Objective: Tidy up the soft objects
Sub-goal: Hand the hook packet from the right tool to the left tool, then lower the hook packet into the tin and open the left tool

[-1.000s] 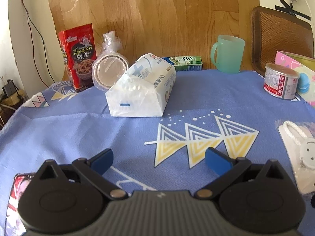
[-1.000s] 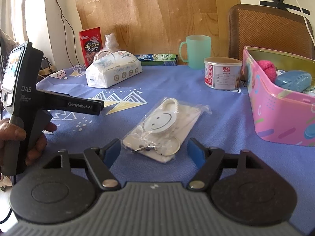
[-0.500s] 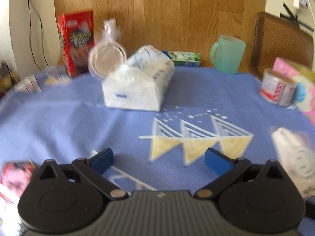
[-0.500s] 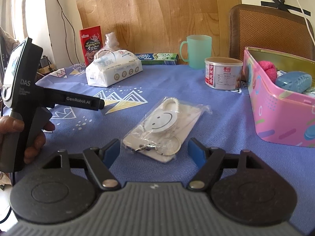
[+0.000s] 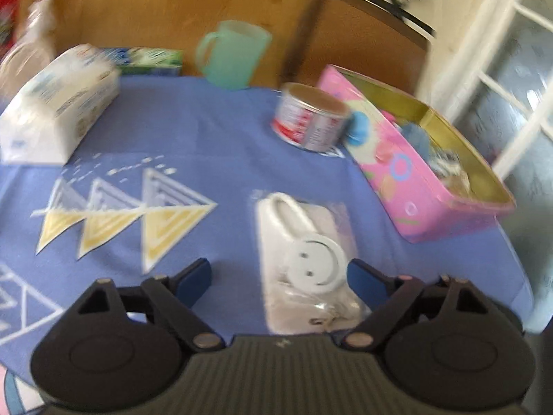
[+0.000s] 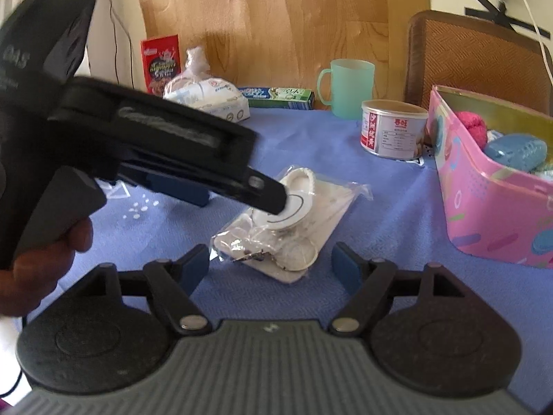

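A second ago the left gripper [image 5: 279,275] faced the tissue pack [image 5: 58,103]; it has swung over the clear packet with the smiley keyring [image 5: 307,263], its jaws just narrowing yet still apart, the packet between them but ungripped. The right gripper [image 6: 270,266] stays put near the packet's close end, jaws closing a little, wide and empty. Bare blue tablecloth [image 6: 380,207] separates the packet from the pink tin box [image 6: 490,214] and the can [image 6: 392,128].

Smiley packet [image 5: 312,259] between open hand-held gripper [image 5: 279,273] fingers
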Available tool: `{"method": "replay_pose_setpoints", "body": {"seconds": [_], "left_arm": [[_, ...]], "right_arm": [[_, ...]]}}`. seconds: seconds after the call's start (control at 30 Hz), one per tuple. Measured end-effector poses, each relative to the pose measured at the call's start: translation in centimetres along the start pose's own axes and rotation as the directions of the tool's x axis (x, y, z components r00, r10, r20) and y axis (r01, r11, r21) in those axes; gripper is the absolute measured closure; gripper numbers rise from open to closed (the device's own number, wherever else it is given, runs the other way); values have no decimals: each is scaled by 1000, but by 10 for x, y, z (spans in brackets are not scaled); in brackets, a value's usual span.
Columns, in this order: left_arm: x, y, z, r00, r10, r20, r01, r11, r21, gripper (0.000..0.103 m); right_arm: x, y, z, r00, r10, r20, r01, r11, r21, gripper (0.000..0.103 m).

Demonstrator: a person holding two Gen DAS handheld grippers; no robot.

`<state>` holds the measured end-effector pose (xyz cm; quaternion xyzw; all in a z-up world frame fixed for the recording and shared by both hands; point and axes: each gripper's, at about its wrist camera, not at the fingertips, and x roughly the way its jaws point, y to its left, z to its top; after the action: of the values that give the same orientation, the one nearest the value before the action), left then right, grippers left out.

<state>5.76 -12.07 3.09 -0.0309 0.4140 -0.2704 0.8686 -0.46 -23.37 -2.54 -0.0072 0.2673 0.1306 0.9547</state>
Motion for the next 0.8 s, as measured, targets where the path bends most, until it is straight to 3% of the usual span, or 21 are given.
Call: {"method": "replay_pose_setpoints", "body": {"seconds": [0.03,0.07,0.17,0.23,0.4,0.6,0.67,0.73,0.8], "left_arm": [[2,-9,-2,1000,-7,-3,7,999,37,26],[4,-16,-2,1000,8,-7,-8,998,60,26],[4,-31,1,999,44,9,-45,994,99,29],[-8,-42,9,998,32,52,-38,992,123,30],[-25,-82,39,986,-22,164,-15,975,220,30],[13,-152,81,981,-107,162,49,943,330,30],[31,-173,93,979,-129,160,65,933,354,24],[57,-190,108,977,-134,167,64,927,370,5],[78,-200,119,978,-63,201,-16,929,369,3]], "right_arm": [[1,3,0,1000,-2,-2,2,1000,-25,35],[1,7,0,1000,2,3,-2,999,-49,41],[-1,5,0,1000,-11,20,12,999,-40,42],[-11,1,0,997,-24,79,26,1000,-18,42],[-47,-7,17,957,-122,263,143,988,-65,42],[-73,-71,31,920,-244,307,248,968,27,42],[-75,-98,33,911,-287,296,281,958,63,42],[-70,-124,38,908,-319,273,306,948,92,42],[-56,-151,44,884,-399,243,385,917,105,40]]}}
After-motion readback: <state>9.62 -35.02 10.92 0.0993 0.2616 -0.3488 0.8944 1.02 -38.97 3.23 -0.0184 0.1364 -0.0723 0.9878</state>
